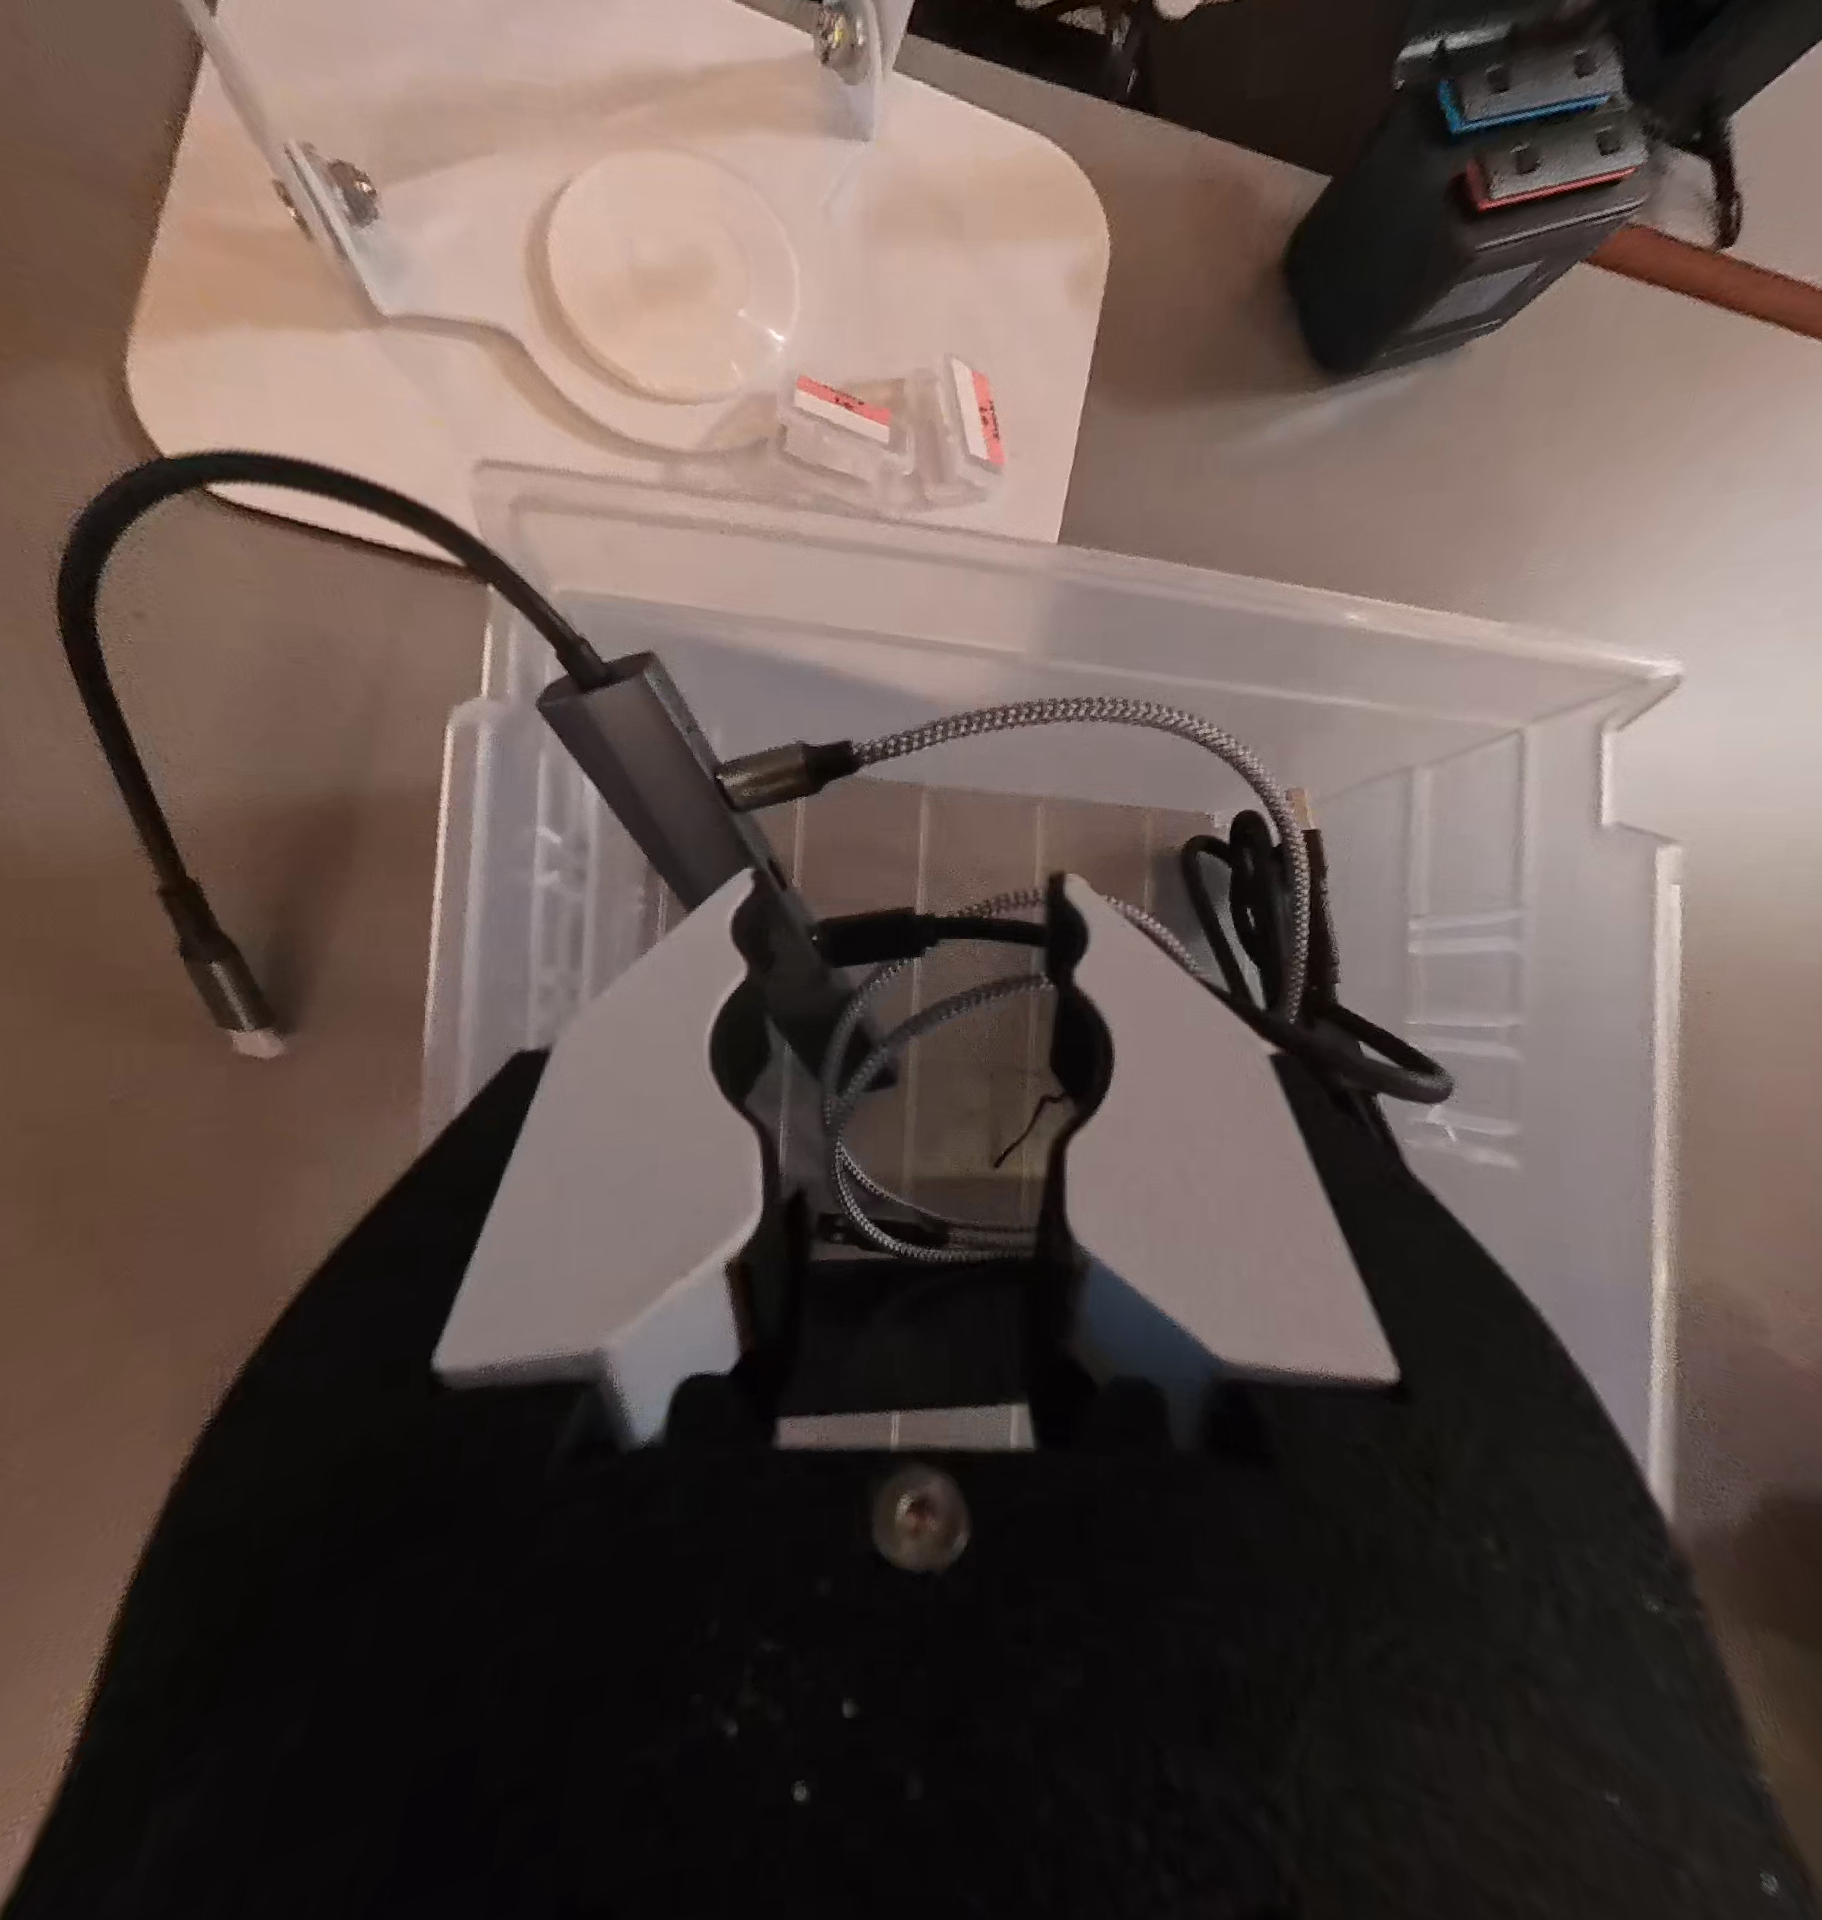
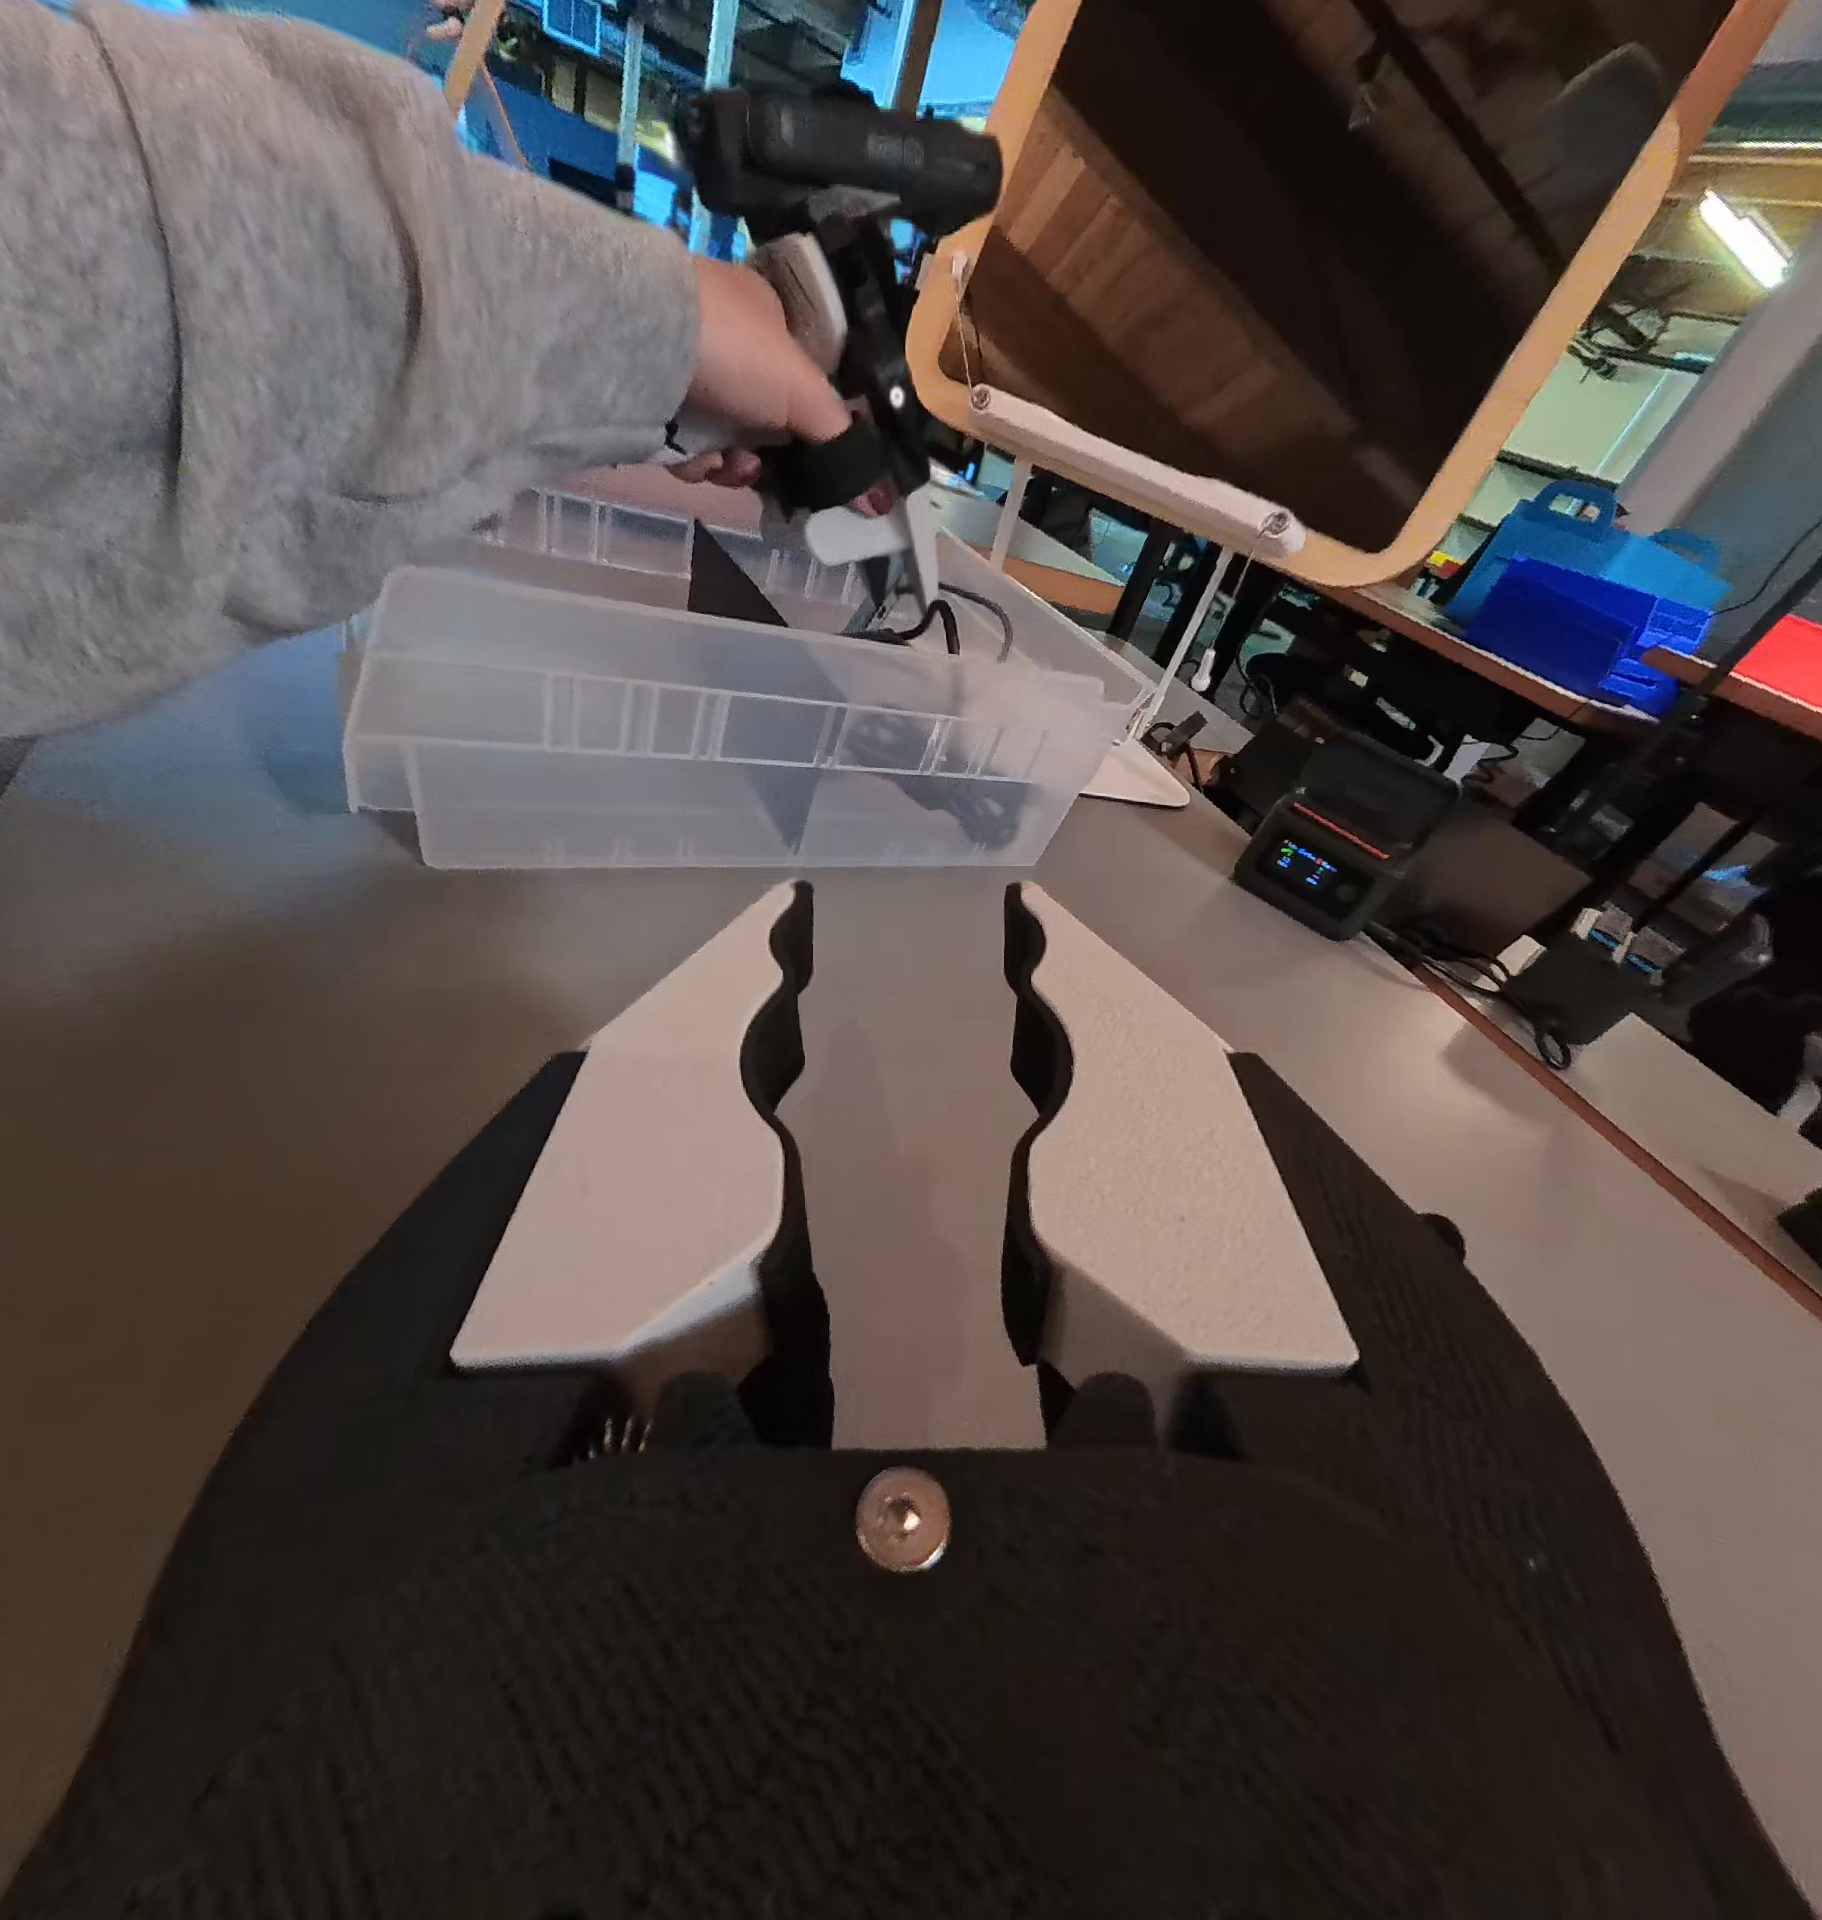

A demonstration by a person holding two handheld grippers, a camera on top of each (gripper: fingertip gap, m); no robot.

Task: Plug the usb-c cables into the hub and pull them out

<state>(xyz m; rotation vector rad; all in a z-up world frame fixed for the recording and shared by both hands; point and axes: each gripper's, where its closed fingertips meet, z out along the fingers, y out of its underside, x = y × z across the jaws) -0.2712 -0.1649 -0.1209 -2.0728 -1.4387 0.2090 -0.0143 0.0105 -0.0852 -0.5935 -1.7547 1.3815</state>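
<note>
A grey USB hub (image 1: 668,779) lies tilted inside a clear plastic bin (image 1: 1094,623). Its black tail cable (image 1: 107,644) loops out over the bin's left wall onto the table. A grey braided USB-C cable (image 1: 1042,722) is plugged into the hub's side, and a black cable plug (image 1: 876,932) sits at a port lower down. Their slack lies coiled in the bin. My left gripper (image 1: 909,904) is open, with the hub's near end beside its left finger (image 1: 616,1143). My right gripper (image 2: 907,894) is open and empty above the table, just in front of the bin (image 2: 678,769).
A white stand base (image 1: 263,312) with small red-and-white tags (image 1: 845,405) lies behind the bin. A black device with coloured ports (image 1: 1458,208) sits at the far right. In the right wrist view, a sleeved arm (image 2: 263,364) holds the left gripper (image 2: 912,561) over the bin, and a small black screen device (image 2: 1333,852) stands near the table's edge. There is about 30 cm between the tips of the two grippers.
</note>
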